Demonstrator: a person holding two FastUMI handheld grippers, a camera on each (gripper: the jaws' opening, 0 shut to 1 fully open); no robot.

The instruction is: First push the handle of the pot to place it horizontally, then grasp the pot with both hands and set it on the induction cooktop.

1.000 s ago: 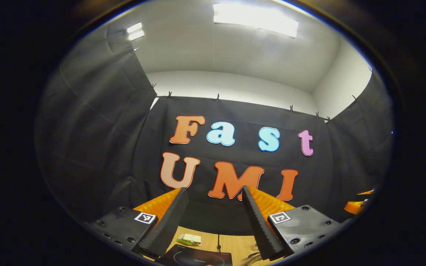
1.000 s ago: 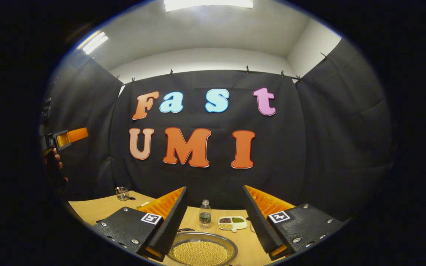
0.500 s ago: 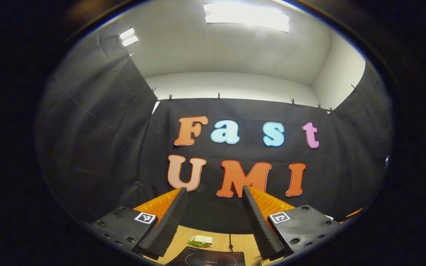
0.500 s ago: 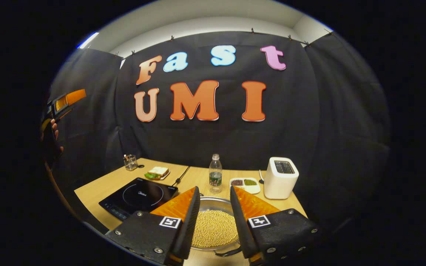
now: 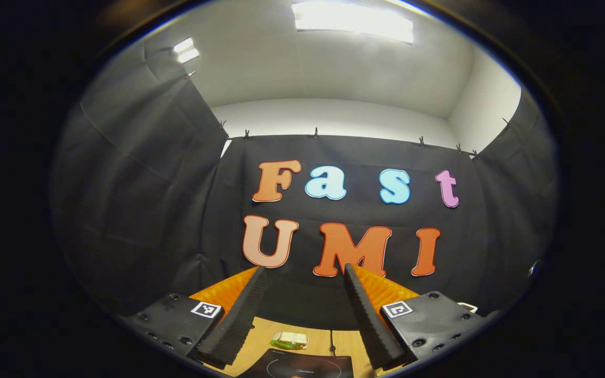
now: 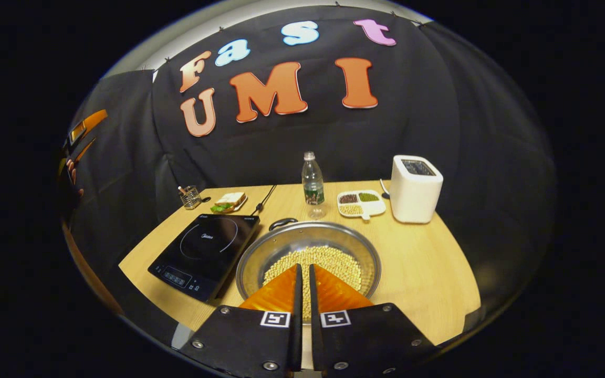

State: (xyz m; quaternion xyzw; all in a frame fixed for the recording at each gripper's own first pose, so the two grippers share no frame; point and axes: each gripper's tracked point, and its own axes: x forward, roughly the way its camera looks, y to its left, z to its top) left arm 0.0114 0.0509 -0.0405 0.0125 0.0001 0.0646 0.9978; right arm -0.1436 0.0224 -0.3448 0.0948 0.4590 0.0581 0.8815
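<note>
A wide steel pot (image 6: 267,256) with pale beans in it stands on the wooden table (image 6: 428,262) in the right gripper view. One dark handle (image 6: 283,223) shows at its far rim. The black induction cooktop (image 6: 205,249) lies just left of the pot. My right gripper (image 6: 303,266) hangs over the pot's near side, shut, with nothing between its fingers. My left gripper (image 5: 305,269) is open and held high, aimed at the wall, with the cooktop (image 5: 302,366) below it. In the right gripper view, the left gripper (image 6: 84,131) and a hand (image 6: 71,172) show far left.
Behind the pot stand a water bottle (image 6: 312,184), a divided dish (image 6: 360,203) and a white toaster (image 6: 415,189). A sandwich (image 6: 229,201) and a small glass (image 6: 191,197) sit behind the cooktop. A cable (image 6: 263,199) runs back from the cooktop.
My right gripper has tipped down toward the table and its fingers have come together from open. The left gripper has barely shifted and stays open.
</note>
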